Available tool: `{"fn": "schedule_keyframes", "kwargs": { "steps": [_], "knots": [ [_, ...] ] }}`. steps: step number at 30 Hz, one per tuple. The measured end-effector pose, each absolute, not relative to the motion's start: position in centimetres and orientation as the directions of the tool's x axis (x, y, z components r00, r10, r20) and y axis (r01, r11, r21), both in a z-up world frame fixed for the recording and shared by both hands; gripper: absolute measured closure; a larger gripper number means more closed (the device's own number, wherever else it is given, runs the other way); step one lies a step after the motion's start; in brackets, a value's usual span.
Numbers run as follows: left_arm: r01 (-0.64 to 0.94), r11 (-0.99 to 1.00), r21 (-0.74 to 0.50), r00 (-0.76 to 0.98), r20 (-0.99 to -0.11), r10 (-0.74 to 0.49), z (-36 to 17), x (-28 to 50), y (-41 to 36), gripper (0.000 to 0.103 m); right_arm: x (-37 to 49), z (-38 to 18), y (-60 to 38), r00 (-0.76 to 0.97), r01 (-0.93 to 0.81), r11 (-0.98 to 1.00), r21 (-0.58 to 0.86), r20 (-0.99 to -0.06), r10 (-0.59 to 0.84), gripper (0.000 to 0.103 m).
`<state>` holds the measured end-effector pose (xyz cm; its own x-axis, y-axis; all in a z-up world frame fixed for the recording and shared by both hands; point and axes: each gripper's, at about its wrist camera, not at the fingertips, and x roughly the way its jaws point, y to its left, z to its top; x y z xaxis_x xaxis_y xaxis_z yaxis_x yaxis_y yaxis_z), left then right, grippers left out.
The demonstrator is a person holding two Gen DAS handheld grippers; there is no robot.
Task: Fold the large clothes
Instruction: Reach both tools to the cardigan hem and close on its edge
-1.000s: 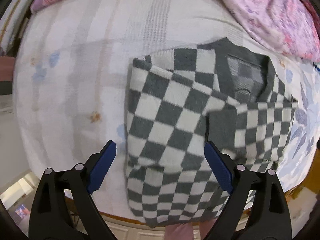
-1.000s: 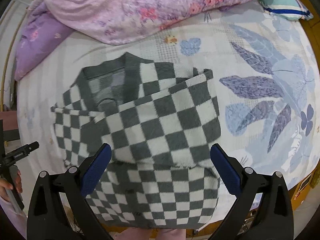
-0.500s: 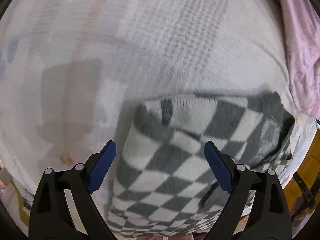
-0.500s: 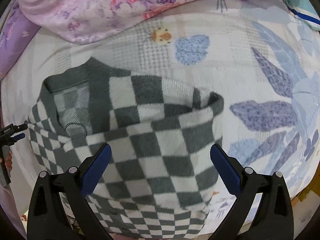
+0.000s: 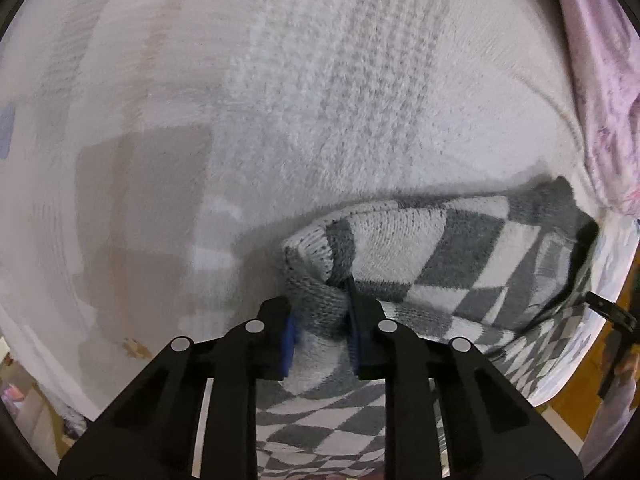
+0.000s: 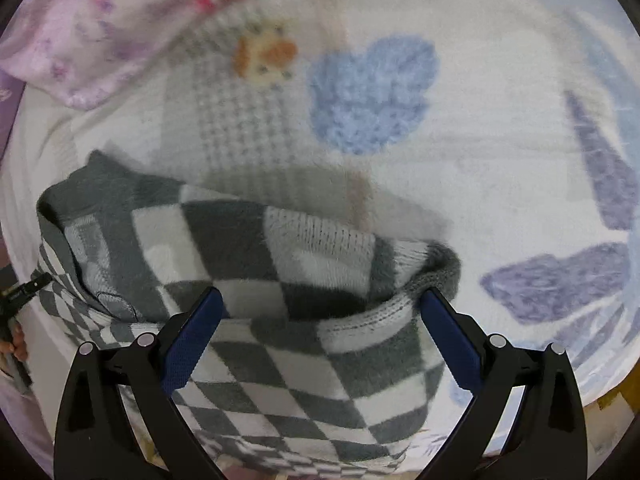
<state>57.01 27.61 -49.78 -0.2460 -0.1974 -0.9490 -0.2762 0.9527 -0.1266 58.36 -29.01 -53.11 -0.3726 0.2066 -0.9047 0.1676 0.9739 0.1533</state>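
The grey-and-white checkered knit sweater [image 5: 432, 248] lay folded on the white fleecy bed blanket with blue leaf prints [image 6: 500, 184], near a pink floral quilt [image 6: 92, 28]. The left hand-held gripper [image 5: 320, 330] had just been closing, and its blue pads pinched the sweater's bunched grey corner. The right hand-held gripper [image 6: 320, 332] stood wide open, straddling the sweater's folded edge without pressing it.

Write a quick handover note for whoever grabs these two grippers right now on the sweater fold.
Left gripper: jaws just closed, pinching the left corner of the grey-and-white checkered knit sweater.
Right gripper: open, straddling the sweater's right corner, nothing pinched.
Sweater lies partly folded on the white fleece blanket, by the pink floral quilt.
Left to do: close the right gripper, then probably make the next fold.
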Motion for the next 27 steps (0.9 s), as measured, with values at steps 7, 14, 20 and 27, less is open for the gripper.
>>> {"fn": "schedule_keyframes", "kwargs": {
  "steps": [7,14,20,27],
  "knots": [
    [-0.276,0.955,-0.111,-0.198,-0.965,-0.169,-47.9,56.2,27.1,0.084,58.4,-52.4,-28.2,-0.39,0.009,1.0,0.012,-0.921,0.015,0.055],
    [-0.274,0.955,-0.114,-0.18,-0.969,-0.167,-46.8,55.6,26.9,0.083,59.4,-53.2,-30.5,-0.413,0.134,0.985,0.105,-0.898,0.152,0.034],
    [-0.282,0.954,-0.099,-0.177,-0.972,-0.152,-47.4,55.1,26.2,0.083,61.1,-52.3,-27.6,-0.385,-0.172,0.974,-0.145,-0.901,-0.202,0.022],
    [-0.283,0.955,-0.087,-0.167,-0.976,-0.138,-48.3,54.4,25.4,0.083,58.8,-55.5,-29.3,-0.398,0.026,1.0,0.016,-0.917,0.025,0.019]
  ]
}}
